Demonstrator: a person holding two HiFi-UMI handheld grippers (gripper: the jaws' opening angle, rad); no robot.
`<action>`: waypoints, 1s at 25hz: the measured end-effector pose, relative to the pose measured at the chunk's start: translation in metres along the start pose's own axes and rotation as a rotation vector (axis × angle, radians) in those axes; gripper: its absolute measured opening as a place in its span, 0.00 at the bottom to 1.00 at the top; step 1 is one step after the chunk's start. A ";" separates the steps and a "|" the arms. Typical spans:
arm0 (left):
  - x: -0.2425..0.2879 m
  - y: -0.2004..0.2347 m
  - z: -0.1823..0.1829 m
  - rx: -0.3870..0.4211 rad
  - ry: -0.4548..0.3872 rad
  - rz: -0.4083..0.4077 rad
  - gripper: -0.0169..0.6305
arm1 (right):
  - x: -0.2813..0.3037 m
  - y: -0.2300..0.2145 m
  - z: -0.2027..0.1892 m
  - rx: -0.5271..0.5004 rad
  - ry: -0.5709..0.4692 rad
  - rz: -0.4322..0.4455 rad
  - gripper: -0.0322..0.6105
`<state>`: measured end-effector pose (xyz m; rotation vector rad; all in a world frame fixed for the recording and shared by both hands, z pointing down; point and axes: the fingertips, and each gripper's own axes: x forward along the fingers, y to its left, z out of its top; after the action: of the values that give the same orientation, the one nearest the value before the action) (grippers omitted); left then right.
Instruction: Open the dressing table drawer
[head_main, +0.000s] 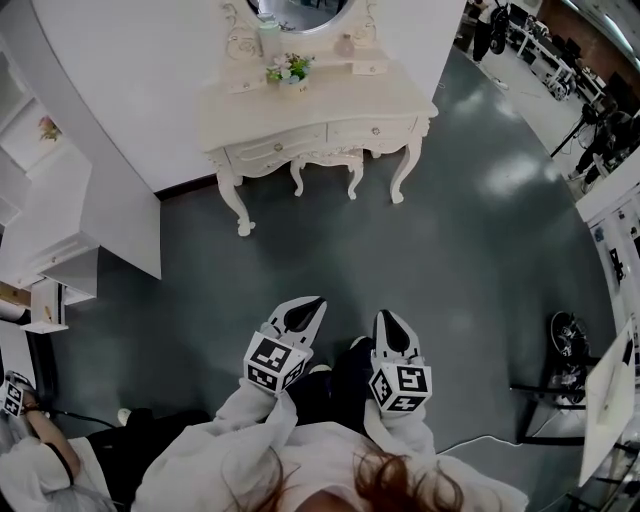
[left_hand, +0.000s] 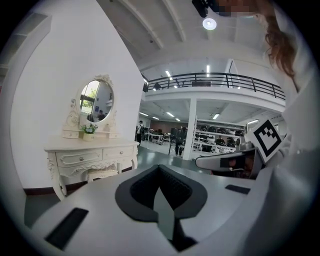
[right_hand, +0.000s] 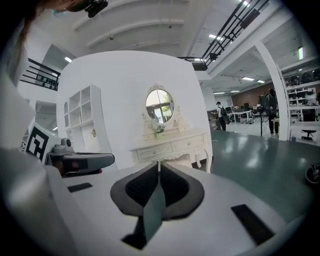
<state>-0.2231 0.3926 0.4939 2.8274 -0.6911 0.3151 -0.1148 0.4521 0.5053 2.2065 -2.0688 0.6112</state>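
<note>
Both tongs empty. The left gripper (head_main: 306, 310) has its jaws pressed together, tips meeting, and the right gripper (head_main: 391, 326) matches it, with nothing between the pads. The person holds them side by side, low in front of the body, both aimed at the furniture and well apart from it.

Dressing table (head_main: 318, 112) stands against the white wall (head_main: 130, 90). Its long axis runs left to right in the head view, parallel to the wall. Two drawers sit end to end in the front apron, the left drawer (head_main: 276, 149) and the right drawer (head_main: 372, 130). Each has one small knob, and both are shut flush. The fronts face the person, long sides level.

Stool (left_hand: 102, 174) is tucked under the apron. Flower pot (head_main: 289, 71) sits on the tabletop below the oval mirror (right_hand: 159, 105). White shelf unit (head_main: 50, 220) stands to the left. Dark grey-green floor (head_main: 470, 230) lies between the tongs and the table.
</note>
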 end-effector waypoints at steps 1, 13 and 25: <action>0.000 0.002 0.000 -0.005 0.000 0.002 0.05 | 0.003 0.000 0.000 0.000 0.005 0.001 0.11; 0.032 0.055 0.016 -0.016 -0.015 0.073 0.05 | 0.073 -0.008 0.017 -0.004 0.045 0.068 0.11; 0.114 0.115 0.067 -0.007 -0.056 0.140 0.05 | 0.167 -0.056 0.079 -0.032 0.024 0.116 0.11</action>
<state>-0.1685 0.2267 0.4770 2.7960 -0.9026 0.2563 -0.0373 0.2760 0.4989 2.0639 -2.1907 0.6056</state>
